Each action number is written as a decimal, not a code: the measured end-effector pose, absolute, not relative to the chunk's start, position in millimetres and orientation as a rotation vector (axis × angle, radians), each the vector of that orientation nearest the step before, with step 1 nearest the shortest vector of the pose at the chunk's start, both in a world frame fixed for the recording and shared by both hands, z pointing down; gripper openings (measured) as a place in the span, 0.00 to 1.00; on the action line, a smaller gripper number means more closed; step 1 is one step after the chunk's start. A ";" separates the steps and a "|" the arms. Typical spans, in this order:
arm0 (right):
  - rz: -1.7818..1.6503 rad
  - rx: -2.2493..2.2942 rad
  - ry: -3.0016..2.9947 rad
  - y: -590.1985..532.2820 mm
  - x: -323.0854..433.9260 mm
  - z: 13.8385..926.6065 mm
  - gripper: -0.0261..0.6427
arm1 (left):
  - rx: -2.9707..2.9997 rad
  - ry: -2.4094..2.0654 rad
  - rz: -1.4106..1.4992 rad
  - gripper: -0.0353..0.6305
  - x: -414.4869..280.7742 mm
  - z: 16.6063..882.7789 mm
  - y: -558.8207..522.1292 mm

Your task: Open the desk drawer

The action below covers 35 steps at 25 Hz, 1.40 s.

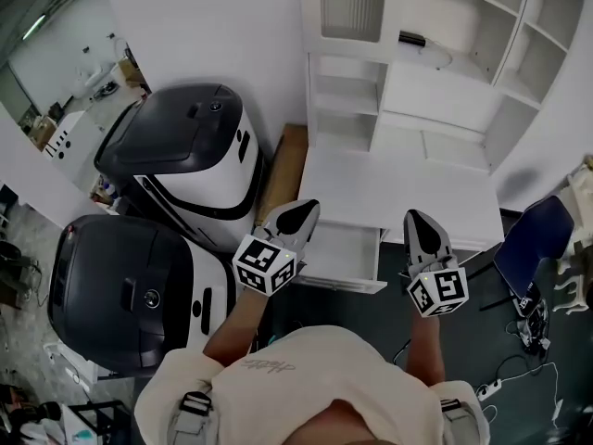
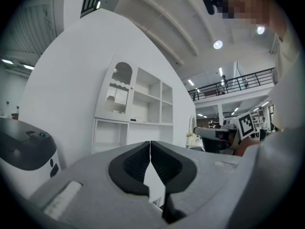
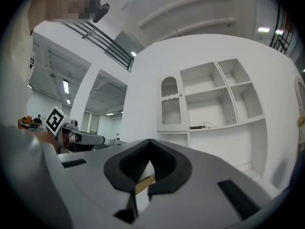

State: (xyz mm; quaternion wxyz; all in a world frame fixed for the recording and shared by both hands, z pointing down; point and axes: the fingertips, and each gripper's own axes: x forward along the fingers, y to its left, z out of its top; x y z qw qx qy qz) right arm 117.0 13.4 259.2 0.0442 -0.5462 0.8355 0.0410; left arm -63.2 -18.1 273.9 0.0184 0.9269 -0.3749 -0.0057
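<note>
The white desk drawer (image 1: 341, 251) sits under the left part of the white desktop (image 1: 398, 193) and stands pulled out toward the person, its open top facing up and its long axis running along the desk's front edge, left to right in the head view. One drawer shows. Behind the desktop rises one white shelf unit (image 1: 417, 72) with several open compartments, a small black object (image 1: 412, 38) lying on an upper shelf. Left of the desk, a light wooden board (image 1: 283, 170) leans between it and two white machines with black domed lids, one farther (image 1: 185, 146) and one nearer (image 1: 116, 286). A blue chair (image 1: 536, 237) stands to the right, near loose cables on the dark floor. Two grippers hang in front of the desk: the left gripper (image 1: 304, 209) over the drawer's left edge, the right gripper (image 1: 414, 217) over the desktop's front edge, right of the drawer. Each has its jaws closed tip to tip with nothing between them.
</note>
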 end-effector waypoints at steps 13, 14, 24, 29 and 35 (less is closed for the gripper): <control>0.151 -1.590 2.598 20.1 94.7 245.5 0.04 | 2.865 -1.374 0.036 0.07 -106.8 278.7 -37.1; 0.159 -1.587 2.602 19.7 93.5 244.5 0.04 | 2.854 -1.371 0.051 0.08 -107.6 284.6 -41.3; 0.113 -1.585 2.591 15.2 84.4 251.7 0.04 | 2.855 -1.320 0.103 0.08 -104.6 303.0 -39.7; 0.135 -1.615 2.624 16.4 83.2 257.0 0.04 | 2.810 -1.301 0.078 0.08 -109.5 312.0 -38.7; 0.079 -1.613 2.641 15.2 79.0 267.9 0.04 | 2.784 -1.312 0.081 0.07 -115.4 321.1 -32.6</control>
